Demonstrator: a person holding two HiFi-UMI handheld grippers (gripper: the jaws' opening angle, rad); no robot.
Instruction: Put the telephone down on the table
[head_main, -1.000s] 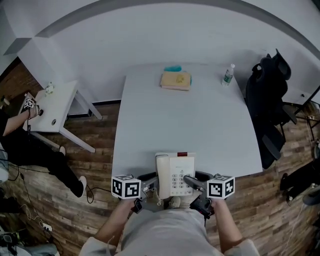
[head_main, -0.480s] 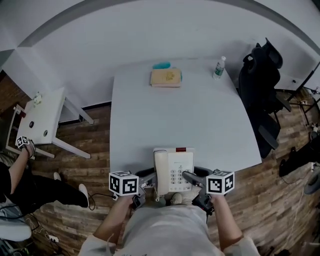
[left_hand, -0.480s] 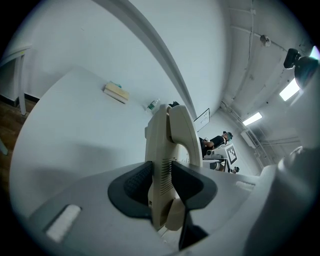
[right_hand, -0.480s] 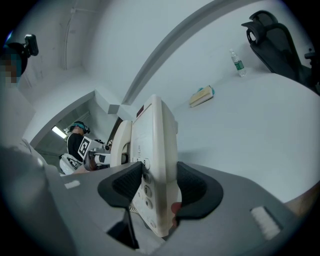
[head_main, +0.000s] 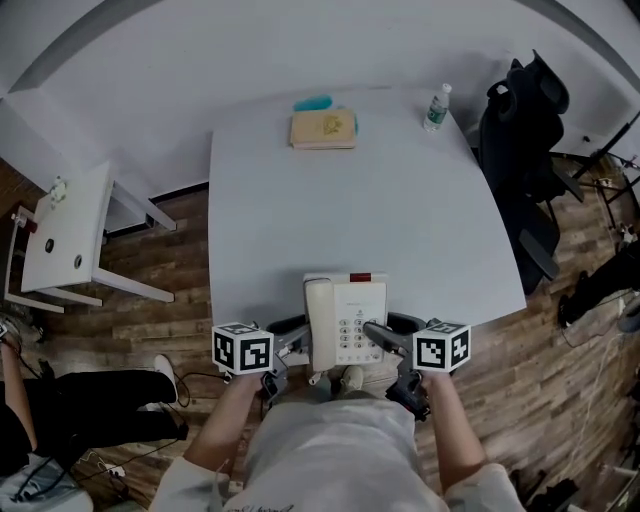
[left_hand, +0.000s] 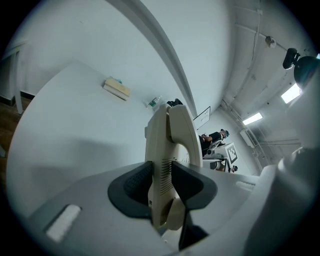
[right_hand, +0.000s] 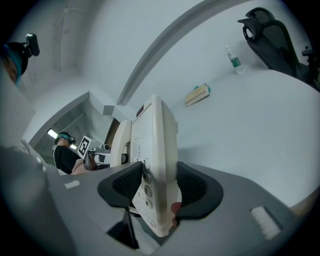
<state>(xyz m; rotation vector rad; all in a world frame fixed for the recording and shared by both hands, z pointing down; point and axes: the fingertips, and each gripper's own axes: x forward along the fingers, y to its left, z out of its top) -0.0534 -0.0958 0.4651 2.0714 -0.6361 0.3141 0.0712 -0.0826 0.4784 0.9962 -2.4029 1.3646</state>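
Observation:
A cream desk telephone (head_main: 345, 320) with its handset on the left and a keypad hangs over the near edge of the grey table (head_main: 340, 210). My left gripper (head_main: 293, 349) is shut on its left side, the dark pads pressing the handset edge of the telephone (left_hand: 167, 165). From the other side my right gripper (head_main: 378, 337) clamps the keypad side of the telephone (right_hand: 155, 170). In both gripper views the phone stands between the jaws above the table top.
A tan book (head_main: 323, 128) with a teal object (head_main: 313, 103) behind it lies at the table's far edge. A water bottle (head_main: 434, 108) stands at the far right corner. A black chair (head_main: 525, 150) is on the right, a small white side table (head_main: 65, 230) on the left.
The telephone and both grippers have shifted slightly forward over the table's near edge. The head view has swung, so the table and side table sit more to the left.

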